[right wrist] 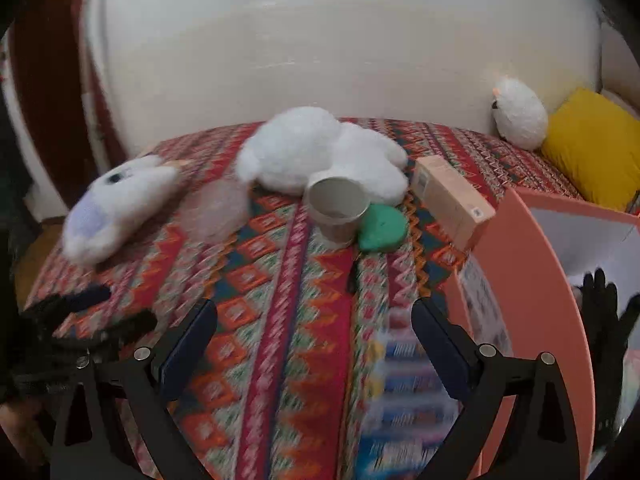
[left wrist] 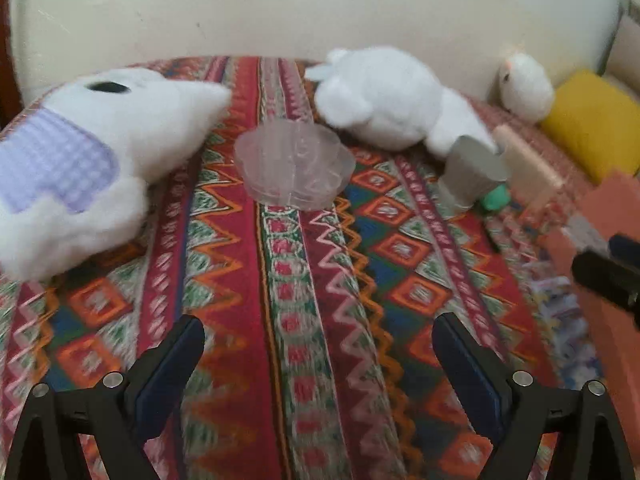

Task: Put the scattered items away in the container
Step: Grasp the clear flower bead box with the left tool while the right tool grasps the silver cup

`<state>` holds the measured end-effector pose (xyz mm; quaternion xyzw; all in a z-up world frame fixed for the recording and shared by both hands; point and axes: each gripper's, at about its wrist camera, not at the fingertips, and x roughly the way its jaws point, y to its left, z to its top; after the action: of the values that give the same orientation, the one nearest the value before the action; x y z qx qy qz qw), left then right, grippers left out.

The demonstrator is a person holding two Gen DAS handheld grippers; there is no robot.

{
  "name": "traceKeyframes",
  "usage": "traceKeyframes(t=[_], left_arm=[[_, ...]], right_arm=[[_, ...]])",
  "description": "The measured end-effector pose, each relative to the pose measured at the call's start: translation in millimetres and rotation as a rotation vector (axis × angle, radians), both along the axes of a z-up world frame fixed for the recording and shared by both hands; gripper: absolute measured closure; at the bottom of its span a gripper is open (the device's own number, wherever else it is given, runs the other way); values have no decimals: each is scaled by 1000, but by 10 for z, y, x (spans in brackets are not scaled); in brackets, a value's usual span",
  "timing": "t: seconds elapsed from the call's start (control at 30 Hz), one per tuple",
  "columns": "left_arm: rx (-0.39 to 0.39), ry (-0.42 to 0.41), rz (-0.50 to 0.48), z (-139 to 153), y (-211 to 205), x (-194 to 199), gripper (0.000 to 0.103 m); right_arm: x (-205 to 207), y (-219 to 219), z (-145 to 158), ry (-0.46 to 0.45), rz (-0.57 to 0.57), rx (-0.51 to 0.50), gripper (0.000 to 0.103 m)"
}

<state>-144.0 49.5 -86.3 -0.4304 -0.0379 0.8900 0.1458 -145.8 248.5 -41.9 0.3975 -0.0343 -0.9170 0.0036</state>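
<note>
On the patterned bedspread (left wrist: 288, 280) lie a white plush with a lilac checked patch (left wrist: 80, 152) (right wrist: 116, 204), a fluffy white plush (left wrist: 384, 100) (right wrist: 320, 152), a clear ribbed plastic dish (left wrist: 294, 164) (right wrist: 216, 212), a tipped grey paper cup (left wrist: 472, 172) (right wrist: 338, 208), a green lump (left wrist: 496, 198) (right wrist: 382, 228) and a beige carton (left wrist: 528, 164) (right wrist: 452, 200). The salmon container (right wrist: 528, 280) (left wrist: 608, 216) stands at the right. My left gripper (left wrist: 318, 344) is open above bare cloth, short of the dish. My right gripper (right wrist: 314, 328) is open too, with nothing between its fingers.
A small white plush (right wrist: 520, 118) (left wrist: 524, 86) and a yellow cushion (right wrist: 592, 140) (left wrist: 596, 120) rest against the cream wall at the back right. Something black (right wrist: 600, 300) shows inside the container. The left gripper (right wrist: 80, 312) shows at the right wrist view's left edge.
</note>
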Motion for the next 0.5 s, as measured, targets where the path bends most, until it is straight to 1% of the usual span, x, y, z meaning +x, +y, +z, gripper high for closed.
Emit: traceKeyframes(t=[0.1, 0.2, 0.27, 0.33, 0.4, 0.43, 0.47, 0.5], left_arm=[[-4, -28, 21, -120, 65, -341, 7], [-16, -50, 41, -226, 127, -710, 7], [-28, -66, 47, -310, 185, -969, 7], [-54, -49, 47, -347, 265, -1139, 7], [-91, -32, 42, -370, 368, -1299, 7], [-107, -27, 37, -380, 429, -1400, 4], [-112, -23, 39, -378, 458, -1464, 3], [-116, -19, 41, -376, 486, -1528, 3]], right_arm=[[-404, 115, -82, 1, -3, -21, 3], [-818, 112, -261, -36, -1, 2, 3], [-1060, 168, -378, -58, -25, 23, 3], [-1267, 247, -479, -64, -62, 19, 3], [-1404, 279, -533, -64, -72, -5, 3], [-1453, 294, -565, -62, -70, -19, 5], [-1482, 298, -592, -56, -49, -33, 34], [-1506, 299, -618, -48, -21, -46, 42]])
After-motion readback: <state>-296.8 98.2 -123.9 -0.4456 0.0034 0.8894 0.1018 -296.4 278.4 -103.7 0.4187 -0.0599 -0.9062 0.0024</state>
